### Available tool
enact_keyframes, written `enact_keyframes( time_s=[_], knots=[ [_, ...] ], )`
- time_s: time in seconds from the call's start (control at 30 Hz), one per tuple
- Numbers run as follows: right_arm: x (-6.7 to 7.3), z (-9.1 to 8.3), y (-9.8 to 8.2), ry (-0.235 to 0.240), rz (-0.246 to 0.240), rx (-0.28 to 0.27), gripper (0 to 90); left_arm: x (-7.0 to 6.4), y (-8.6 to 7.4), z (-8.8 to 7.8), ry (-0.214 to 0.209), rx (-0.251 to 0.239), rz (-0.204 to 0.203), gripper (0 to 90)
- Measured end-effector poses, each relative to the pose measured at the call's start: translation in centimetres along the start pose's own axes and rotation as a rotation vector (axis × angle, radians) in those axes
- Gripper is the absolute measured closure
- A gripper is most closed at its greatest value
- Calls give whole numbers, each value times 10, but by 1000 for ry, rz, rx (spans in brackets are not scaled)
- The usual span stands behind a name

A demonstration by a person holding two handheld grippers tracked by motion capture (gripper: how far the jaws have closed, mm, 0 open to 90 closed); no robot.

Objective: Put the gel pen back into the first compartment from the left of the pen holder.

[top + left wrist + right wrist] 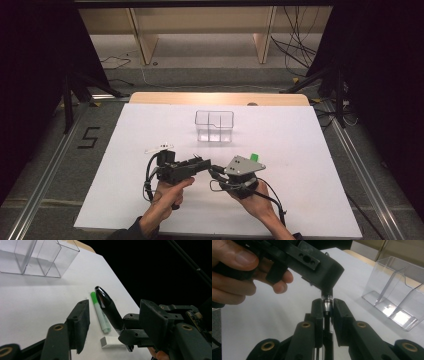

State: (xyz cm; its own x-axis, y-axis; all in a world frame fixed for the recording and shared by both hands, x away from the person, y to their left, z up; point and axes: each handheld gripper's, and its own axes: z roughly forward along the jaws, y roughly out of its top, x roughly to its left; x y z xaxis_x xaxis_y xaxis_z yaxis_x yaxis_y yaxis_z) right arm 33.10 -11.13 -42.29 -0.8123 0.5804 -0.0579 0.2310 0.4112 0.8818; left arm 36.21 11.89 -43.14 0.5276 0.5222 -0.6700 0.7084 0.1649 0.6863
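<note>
Your right gripper [327,308] is clamped on the black pen [110,308], jaws nearly together. Your left gripper [112,322] meets it tip to tip, its jaws standing apart either side of that pen, your left hand [167,192] wrapped around its handle.

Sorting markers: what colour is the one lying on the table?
Green marker, clearest in the left gripper view.

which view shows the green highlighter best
The left gripper view: the green highlighter lies full length on the white table, beside a white eraser. In the high view just a green tip peeks out behind the right gripper. In the right gripper view I can't make it out.
</note>
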Motion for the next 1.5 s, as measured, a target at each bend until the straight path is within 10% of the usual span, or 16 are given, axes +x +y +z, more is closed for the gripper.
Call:
enact_keyframes(
  time_s=[1.37, 1.5],
  knots=[
    [5, 3, -6, 19, 21, -34, 795, 13, -4, 1, -119, -2, -69, 795],
    [2, -2, -5, 27, 37, -36, 679, 10, -2, -1, -102, -13, -39, 796]
  ],
)
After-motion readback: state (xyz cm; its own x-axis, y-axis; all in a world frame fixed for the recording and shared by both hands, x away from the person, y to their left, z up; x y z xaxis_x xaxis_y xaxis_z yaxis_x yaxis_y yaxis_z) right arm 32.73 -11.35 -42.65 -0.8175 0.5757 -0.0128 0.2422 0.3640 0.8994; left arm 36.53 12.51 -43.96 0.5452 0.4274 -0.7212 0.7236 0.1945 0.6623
